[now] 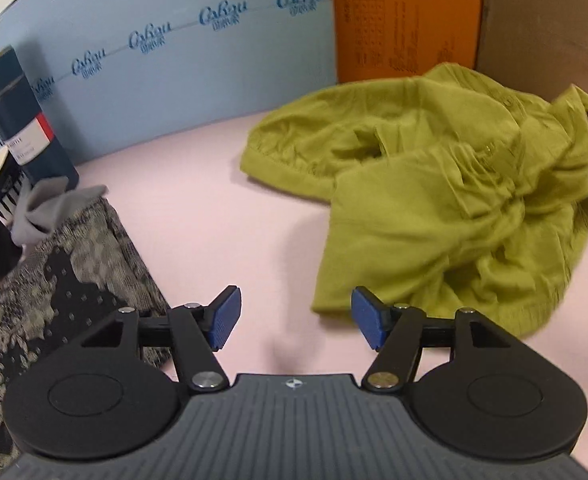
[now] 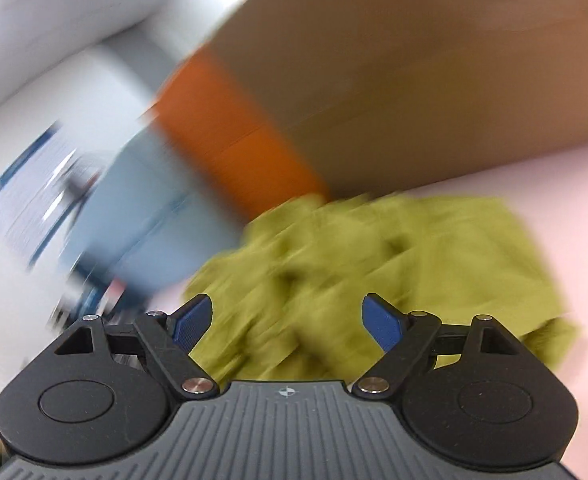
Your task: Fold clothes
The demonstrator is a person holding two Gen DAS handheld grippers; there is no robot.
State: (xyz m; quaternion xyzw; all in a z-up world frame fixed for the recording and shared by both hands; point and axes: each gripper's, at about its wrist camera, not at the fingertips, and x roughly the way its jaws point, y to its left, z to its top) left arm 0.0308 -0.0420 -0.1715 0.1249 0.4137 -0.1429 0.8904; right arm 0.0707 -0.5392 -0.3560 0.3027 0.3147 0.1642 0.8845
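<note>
The olive-green garment (image 1: 446, 200) lay crumpled in a loose heap on the pink counter (image 1: 214, 208), ahead of and to the right of the left gripper (image 1: 296, 318). We saw that gripper's jaws standing well apart with nothing between them but bare counter; the right blue pad (image 1: 368, 318) sat just beside the near hem of the cloth, though we could not tell whether it touched. To the left of those jaws lay a folded dark patterned fabric (image 1: 54, 304) with a grey cloth (image 1: 42, 212) on its far end, and beyond that a dark cylindrical tin (image 1: 18, 112) stood against the light blue board (image 1: 182, 64). An orange panel (image 1: 402, 16) and a brown cardboard wall (image 1: 542, 24) rose behind the garment.

From the right wrist the view was heavily blurred. The right gripper (image 2: 286, 322) hung over the same garment (image 2: 374, 264), its jaws wide open and gripping nothing, the cloth spread ahead of and beneath them.
</note>
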